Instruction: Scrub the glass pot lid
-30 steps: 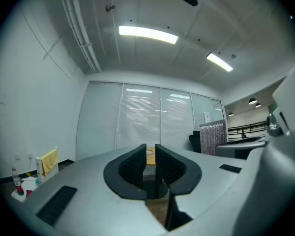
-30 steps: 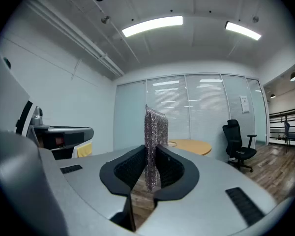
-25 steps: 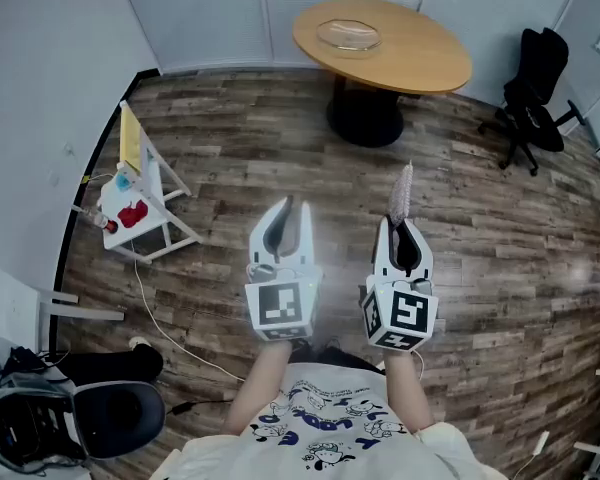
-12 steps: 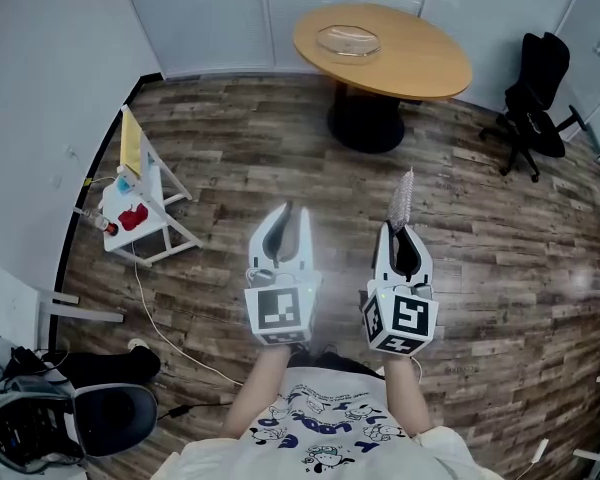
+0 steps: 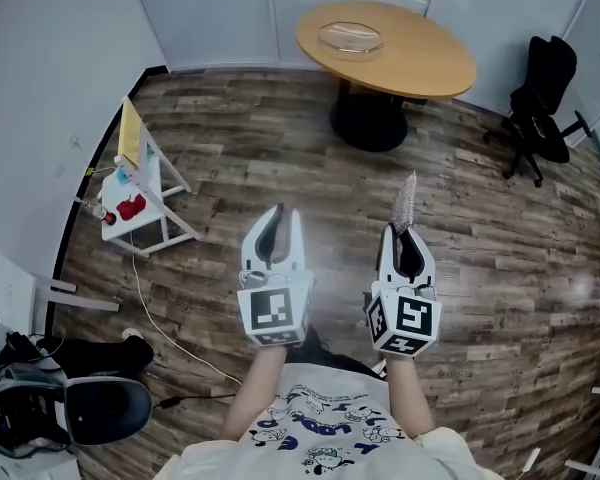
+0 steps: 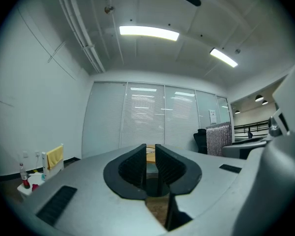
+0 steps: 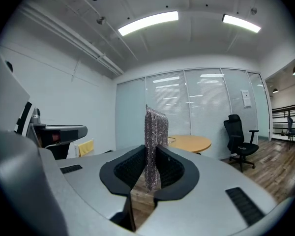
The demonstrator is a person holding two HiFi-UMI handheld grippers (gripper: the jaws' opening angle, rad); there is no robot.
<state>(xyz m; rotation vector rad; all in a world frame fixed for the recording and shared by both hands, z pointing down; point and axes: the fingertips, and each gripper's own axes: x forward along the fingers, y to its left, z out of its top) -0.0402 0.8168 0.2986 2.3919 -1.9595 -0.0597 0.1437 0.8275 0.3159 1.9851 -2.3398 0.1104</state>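
Note:
The glass pot lid [image 5: 350, 36] lies on a round wooden table [image 5: 420, 68] far ahead across the room. Both grippers are held in the air over the wood floor, well short of the table. My right gripper [image 5: 405, 236] is shut on a silvery mesh scrubber [image 5: 405, 200] that stands upright out of its jaws. In the right gripper view the scrubber [image 7: 156, 132] sticks up between the dark pads of that gripper [image 7: 150, 161], with the table [image 7: 189, 142] behind. My left gripper [image 5: 279, 218] is shut, with only a thin slit between its pads [image 6: 135, 163] and nothing held.
A black office chair [image 5: 543, 96] stands right of the table. A white rack [image 5: 150, 193] with a yellow cloth and small bottles stands at the left wall, a white cable [image 5: 165, 323] trailing from it. A dark seat [image 5: 90, 408] sits at the bottom left.
Both grippers stay raised in nearly the same pose; the left one has drifted slightly left. The scrubber stays clamped in the right gripper.

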